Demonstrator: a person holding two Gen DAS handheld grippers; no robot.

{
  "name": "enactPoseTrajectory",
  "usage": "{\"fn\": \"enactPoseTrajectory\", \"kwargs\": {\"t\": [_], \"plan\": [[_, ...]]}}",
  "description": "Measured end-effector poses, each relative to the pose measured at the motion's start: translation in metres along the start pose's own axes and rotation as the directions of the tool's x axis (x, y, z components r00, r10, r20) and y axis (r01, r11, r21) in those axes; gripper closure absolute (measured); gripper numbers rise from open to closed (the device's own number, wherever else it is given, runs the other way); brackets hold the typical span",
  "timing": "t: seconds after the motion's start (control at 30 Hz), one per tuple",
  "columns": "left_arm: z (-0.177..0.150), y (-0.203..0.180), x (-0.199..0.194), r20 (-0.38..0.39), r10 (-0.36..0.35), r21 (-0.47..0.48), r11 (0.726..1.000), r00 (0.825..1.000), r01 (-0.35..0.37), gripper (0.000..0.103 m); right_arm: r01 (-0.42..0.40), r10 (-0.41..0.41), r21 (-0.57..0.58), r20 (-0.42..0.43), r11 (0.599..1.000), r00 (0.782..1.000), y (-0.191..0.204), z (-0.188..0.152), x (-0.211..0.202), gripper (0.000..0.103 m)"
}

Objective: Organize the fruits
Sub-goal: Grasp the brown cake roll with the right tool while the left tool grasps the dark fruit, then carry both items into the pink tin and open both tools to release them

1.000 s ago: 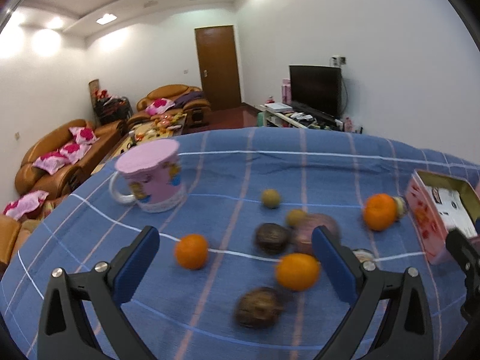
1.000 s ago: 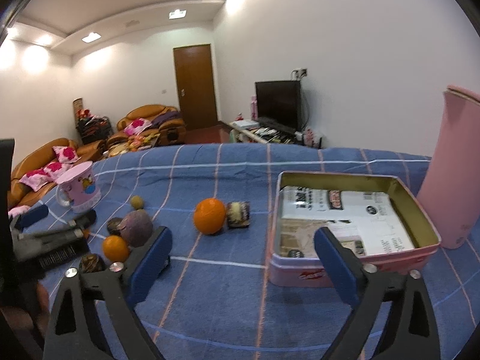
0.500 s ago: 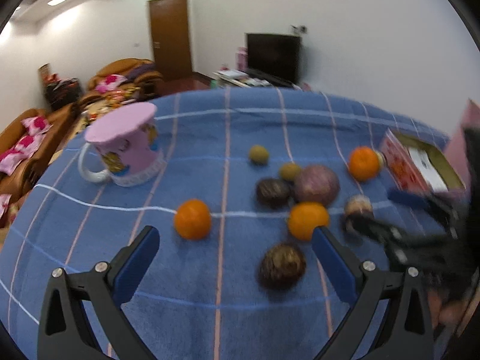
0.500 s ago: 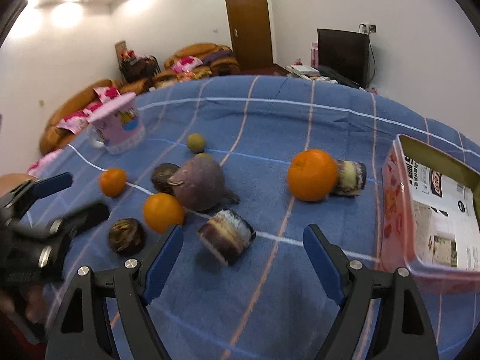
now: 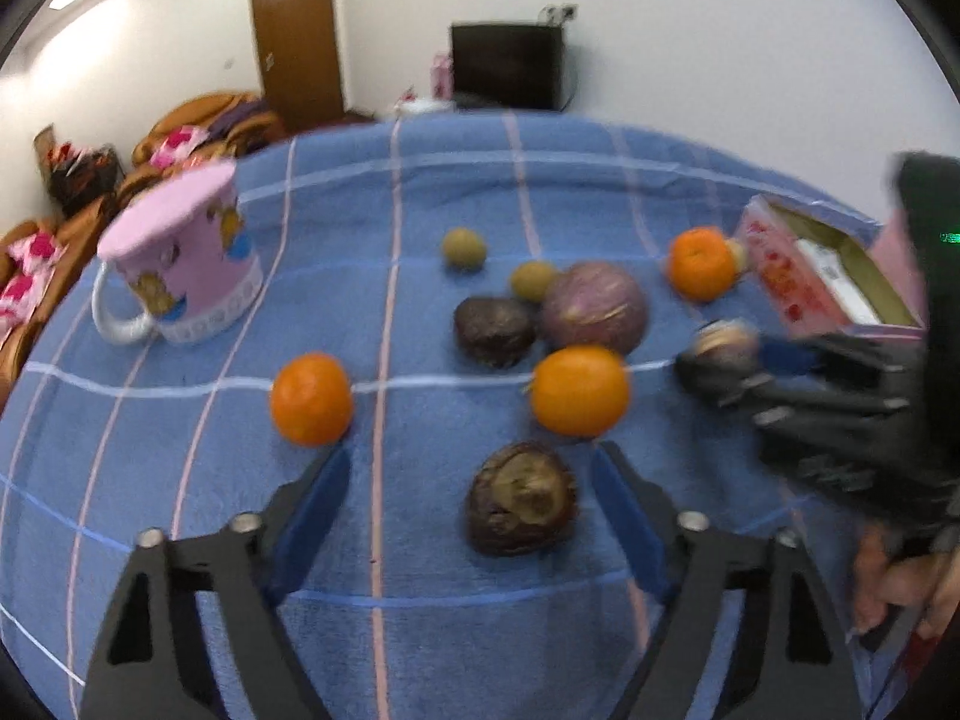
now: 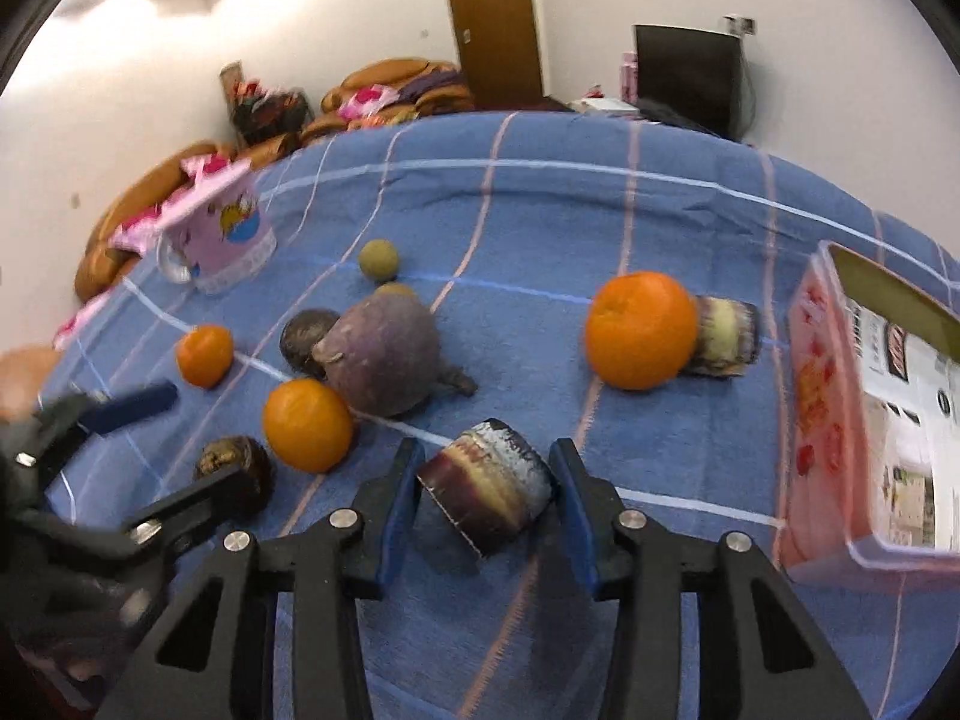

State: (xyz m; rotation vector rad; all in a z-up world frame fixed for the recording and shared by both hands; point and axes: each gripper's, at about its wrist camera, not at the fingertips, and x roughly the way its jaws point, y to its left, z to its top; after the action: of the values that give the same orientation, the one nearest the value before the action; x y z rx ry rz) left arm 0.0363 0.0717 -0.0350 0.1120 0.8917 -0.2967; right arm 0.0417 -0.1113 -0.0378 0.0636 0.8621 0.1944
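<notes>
— Our right gripper [image 6: 483, 480] has the short cut piece with banded purple-and-cream sides [image 6: 485, 483] between its blue pads, and the jaws are closing. Are we on it yet?

— The left pad looks to be at its edge; the right pad shows a thin gap, so we would not call it held. It lies tilted on the blue checked cloth [image 6: 540, 222], just in front of the orange [image 6: 307, 425] and the big purple bulb [image 6: 384, 354].

— How do we expect it to handle?

— Light and fairly stiff, we judge, with rough rind on the curved side and smoother cut faces. We should take it across the rind, mid-length, so it cannot roll out.

— And our left gripper [image 5: 465, 501]?

— Its jaws are closing too, about halfway in, around the dark wrinkled fruit [image 5: 522, 498], which sits nearer the right pad and touches neither. That skin looks soft and shrivelled; we would squeeze gently across its widest part.

— Where does it all go?

— Probably the pink tin [image 6: 840, 420] at the right, well apart from both pieces. The pink mug [image 5: 180, 270] stands at the far left.
</notes>
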Motion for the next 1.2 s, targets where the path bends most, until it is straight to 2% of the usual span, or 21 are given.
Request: {"fn": "enactPoseTrajectory", "kwargs": {"t": [0.07, 0.17, 0.2, 0.23, 0.27, 0.4, 0.47, 0.6, 0.67, 0.8, 0.87, 1.0, 1.2], "plan": [[-0.001, 0.002, 0.005, -0.018, -0.038, -0.022, 0.999, 0.999, 0.038, 0.028, -0.006, 0.005, 0.034, 0.036, 0.999, 0.999, -0.010, -0.001, -0.011, 0.058], [-0.006, -0.007, 0.009, -0.014, 0.011, 0.022, 1.000, 1.000, -0.010, 0.039, -0.018, 0.012, 0.065, 0.083, 0.998, 0.996, -0.019, 0.000, -0.024, 0.058], [-0.007, -0.010, 0.008, -0.006, 0.006, 0.036, 0.999, 1.000, -0.006, 0.044, -0.016, 0.009, 0.071, 0.097, 0.997, 0.995, -0.021, 0.001, -0.028, 0.058], [-0.008, -0.011, 0.007, -0.005, -0.023, 0.041, 0.999, 1.000, 0.024, 0.057, -0.016, 0.007, 0.080, 0.112, 0.997, 0.994, -0.024, 0.001, -0.033, 0.058], [-0.008, -0.012, 0.006, -0.001, -0.029, 0.047, 0.998, 1.000, 0.029, 0.063, -0.019, 0.009, 0.086, 0.120, 0.996, 0.993, -0.027, 0.003, -0.036, 0.058], [-0.006, -0.005, 0.004, 0.010, -0.035, 0.010, 0.999, 0.999, 0.035, 0.063, -0.019, -0.003, 0.128, 0.168, 0.992, 0.986, -0.047, 0.003, -0.057, 0.058], [-0.005, -0.001, -0.001, 0.042, -0.035, -0.015, 0.999, 0.999, 0.035, 0.063, -0.015, -0.016, 0.152, 0.198, 0.988, 0.980, -0.062, 0.000, -0.072, 0.058], [-0.004, -0.005, -0.025, 0.188, -0.023, -0.039, 0.999, 0.982, 0.031, 0.063, -0.013, -0.034, 0.186, 0.248, 0.983, 0.968, -0.089, -0.007, -0.096, 0.058], [-0.001, -0.011, -0.033, 0.233, -0.050, -0.044, 0.997, 0.971, 0.062, 0.063, 0.013, -0.065, 0.184, 0.279, 0.983, 0.958, -0.104, -0.013, -0.110, 0.058], [0.006, -0.045, -0.042, 0.281, -0.062, 0.005, 0.998, 0.958, 0.063, 0.063, 0.115, -0.166, 0.177, 0.310, 0.977, 0.936, -0.127, -0.020, -0.127, 0.058], [0.010, -0.064, -0.045, 0.287, -0.083, 0.022, 0.997, 0.954, 0.080, 0.063, 0.124, -0.184, 0.204, 0.308, 0.971, 0.933, -0.141, -0.021, -0.130, 0.058], [0.027, -0.109, -0.039, 0.266, -0.159, 0.061, 0.987, 0.951, 0.148, 0.063, 0.171, -0.240, 0.241, 0.296, 0.955, 0.925, -0.176, -0.024, -0.137, 0.058], [0.039, -0.189, -0.027, 0.241, -0.213, 0.196, 0.966, 0.947, 0.168, 0.063, 0.220, -0.285, 0.247, 0.268, 0.944, 0.920, -0.211, -0.030, -0.141, 0.058]]}}
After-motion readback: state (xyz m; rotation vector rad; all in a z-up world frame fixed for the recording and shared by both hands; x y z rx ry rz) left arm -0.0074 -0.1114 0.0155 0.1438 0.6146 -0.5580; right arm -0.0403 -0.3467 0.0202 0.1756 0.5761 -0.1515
